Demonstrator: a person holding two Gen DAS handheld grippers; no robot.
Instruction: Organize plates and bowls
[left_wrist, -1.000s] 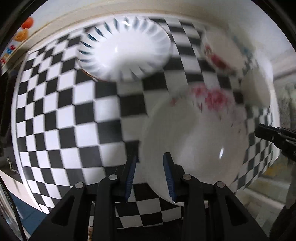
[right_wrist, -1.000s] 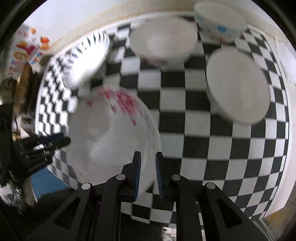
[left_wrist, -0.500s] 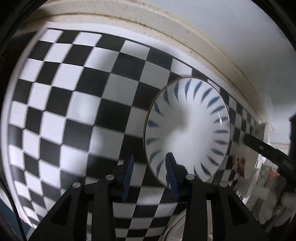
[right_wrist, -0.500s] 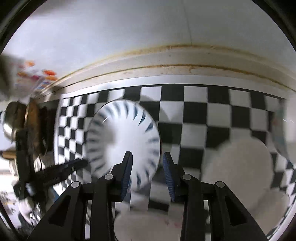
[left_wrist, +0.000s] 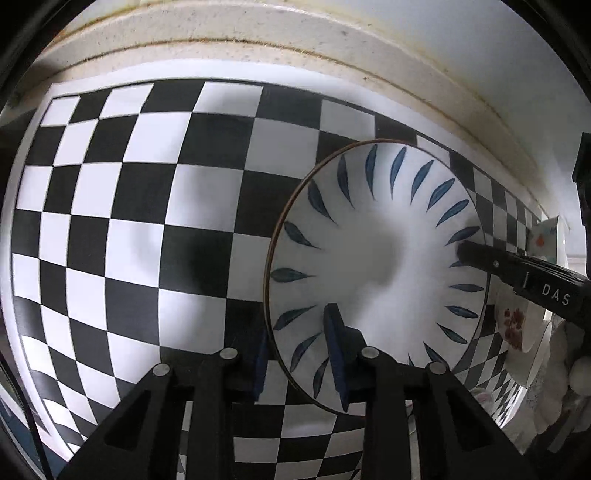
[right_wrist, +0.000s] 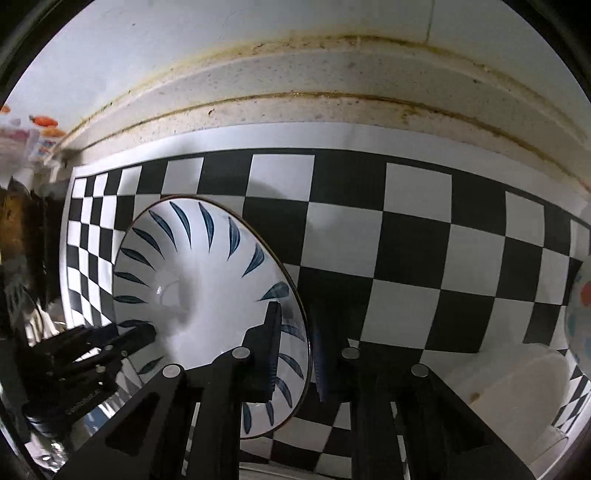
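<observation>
A white plate with blue leaf strokes (left_wrist: 373, 258) lies on the black-and-white checked mat (left_wrist: 110, 221), close to the back ledge. My left gripper (left_wrist: 297, 358) straddles the plate's left rim, one finger inside the plate and one outside; its jaws are closing and the pads look pressed on the rim. Across the plate, the right gripper (left_wrist: 517, 273) reaches over the opposite rim. In the right wrist view the same plate (right_wrist: 207, 295) has its right rim between the closing jaws of my right gripper (right_wrist: 295, 358), while the left gripper (right_wrist: 92, 350) holds the far side.
A floral plate (left_wrist: 515, 325) and a bowl with coloured spots (left_wrist: 543, 240) sit at the mat's right end. The right wrist view shows a plain white plate (right_wrist: 517, 387) and the spotted bowl (right_wrist: 580, 306). A stained ledge (right_wrist: 332, 85) and the wall close off the back.
Both grippers left the floral plate and swung to the blue-leaf plate by the back ledge. They came down over its opposite rims and the jaws closed on them.
</observation>
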